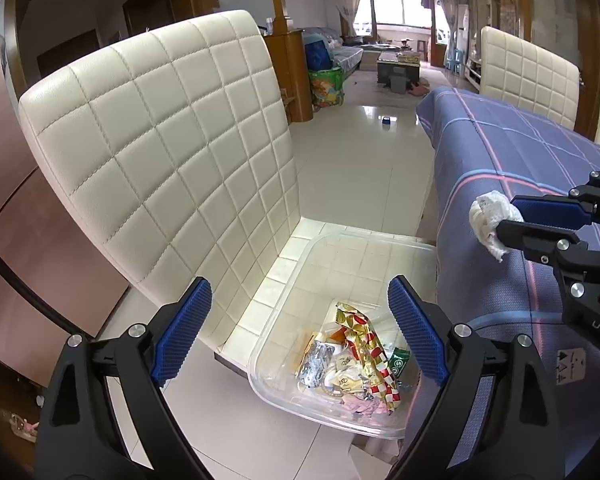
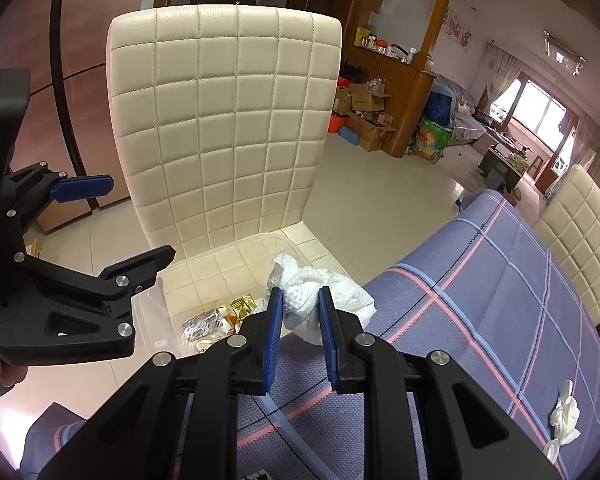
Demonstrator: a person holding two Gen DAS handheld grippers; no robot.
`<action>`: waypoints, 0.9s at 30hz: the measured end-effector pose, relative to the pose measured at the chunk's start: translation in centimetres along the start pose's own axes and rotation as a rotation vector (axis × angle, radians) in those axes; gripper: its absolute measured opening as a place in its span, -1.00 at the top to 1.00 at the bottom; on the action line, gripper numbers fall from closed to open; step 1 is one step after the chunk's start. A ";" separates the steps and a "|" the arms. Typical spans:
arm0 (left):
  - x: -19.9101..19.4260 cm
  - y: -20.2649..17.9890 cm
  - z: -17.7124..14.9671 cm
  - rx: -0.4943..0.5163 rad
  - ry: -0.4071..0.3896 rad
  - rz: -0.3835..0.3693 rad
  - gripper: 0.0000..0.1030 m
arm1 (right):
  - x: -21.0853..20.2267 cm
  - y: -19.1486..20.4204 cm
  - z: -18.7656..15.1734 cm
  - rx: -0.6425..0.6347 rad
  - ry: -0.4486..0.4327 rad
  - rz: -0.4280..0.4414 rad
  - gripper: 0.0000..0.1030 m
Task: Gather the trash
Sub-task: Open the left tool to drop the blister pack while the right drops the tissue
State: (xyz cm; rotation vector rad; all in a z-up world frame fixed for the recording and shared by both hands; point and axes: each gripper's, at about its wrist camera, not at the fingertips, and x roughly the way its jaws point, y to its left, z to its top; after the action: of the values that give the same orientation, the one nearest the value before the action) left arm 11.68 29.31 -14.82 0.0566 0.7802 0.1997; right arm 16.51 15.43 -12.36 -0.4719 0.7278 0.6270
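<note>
Left wrist view: your left hand-held gripper (image 1: 300, 328) stands wide open with nothing between its blue pads, poised above a clear plastic bin (image 1: 284, 392) that sits on the seat of a cream quilted chair (image 1: 160, 140). Inside the bin lie crumpled wrappers (image 1: 360, 356), among them a red, white and gold checked one. At the right edge, your right hand-held gripper (image 1: 508, 220) appears over the table (image 1: 500, 152), which is draped in a blue cloth with pink and pale-blue lines. Right wrist view: your right hand-held gripper (image 2: 300, 320) is closed narrowly on a crumpled white paper towel (image 2: 320, 296), both pads pressing its sides, holding it at the table's edge beside the bin (image 2: 156, 312). A second piece of white tissue (image 2: 564, 416) lies on the cloth at lower right, well apart from the bin.
</note>
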 end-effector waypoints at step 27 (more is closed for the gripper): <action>-0.6 0.9 -0.9 -0.020 0.011 -0.002 -0.81 | -0.7 1.6 0.4 -0.027 -0.035 -0.034 -0.27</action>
State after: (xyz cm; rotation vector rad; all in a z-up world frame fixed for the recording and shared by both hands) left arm 10.48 30.09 -14.96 0.0352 0.7893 0.2057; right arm 15.25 16.58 -11.88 -0.4963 0.6774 0.6129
